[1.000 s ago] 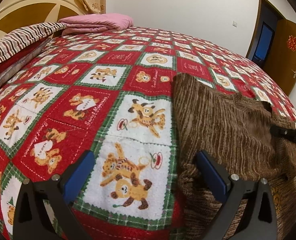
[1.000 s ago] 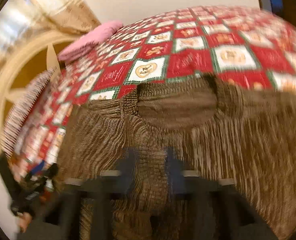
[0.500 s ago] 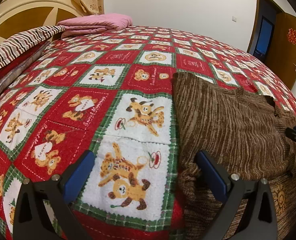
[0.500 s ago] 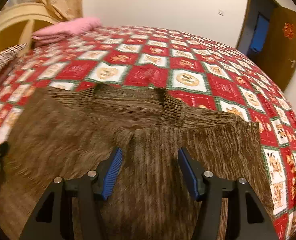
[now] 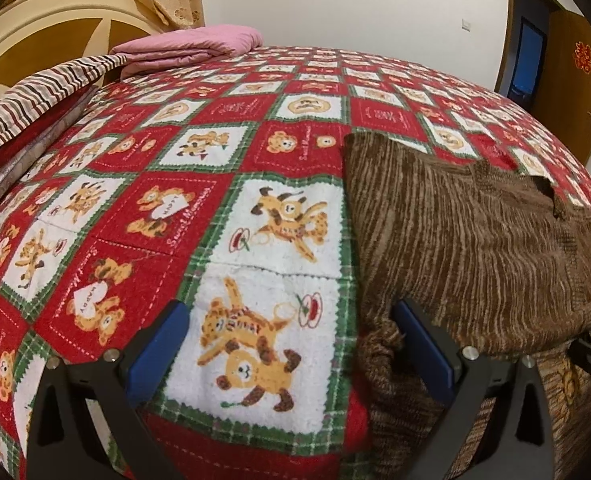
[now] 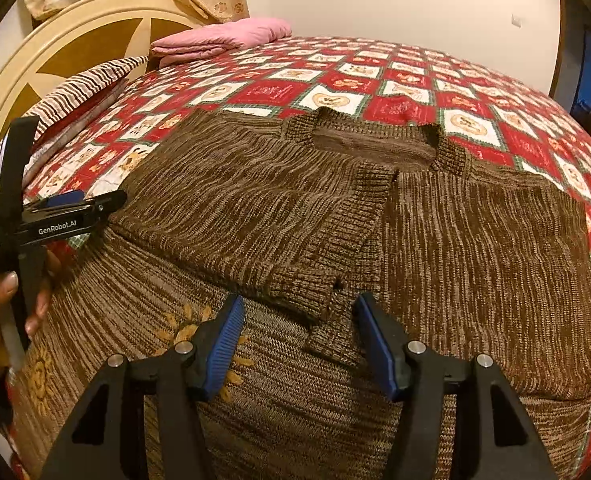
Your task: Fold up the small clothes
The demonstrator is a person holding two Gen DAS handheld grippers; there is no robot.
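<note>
1. The bed (image 6: 395, 68) carries everything: a red, white and green bear-print quilt, soft and slightly puckered. A folded pink blanket (image 6: 219, 38) and a striped pillow (image 6: 83, 88) lie at the headboard end, well apart from the work.

2. The brown sweater (image 6: 475, 248) lies flat on the quilt, collar toward the far side. It is a streaky chenille-like knit with ribbed trim, limp and thick. The left sleeve (image 6: 255, 216) is folded across the chest, its long axis running diagonally from the far left shoulder down to the near centre.

3. The ribbed cuff (image 6: 327, 316) of that sleeve ends just ahead of the right gripper (image 6: 299, 340), lying between the fingers' tips. This arm is plainly the nearer one; judging by the layout, the unfolded right side of the sweater is its likely next target.

4. The right gripper's fingers have just been opening and stand about half apart, holding nothing; the pads do not press the cuff.

5. The left gripper (image 5: 291, 344) hovers at the sweater's left edge, fingers wide apart and empty: one over quilt, one over knit.
</note>
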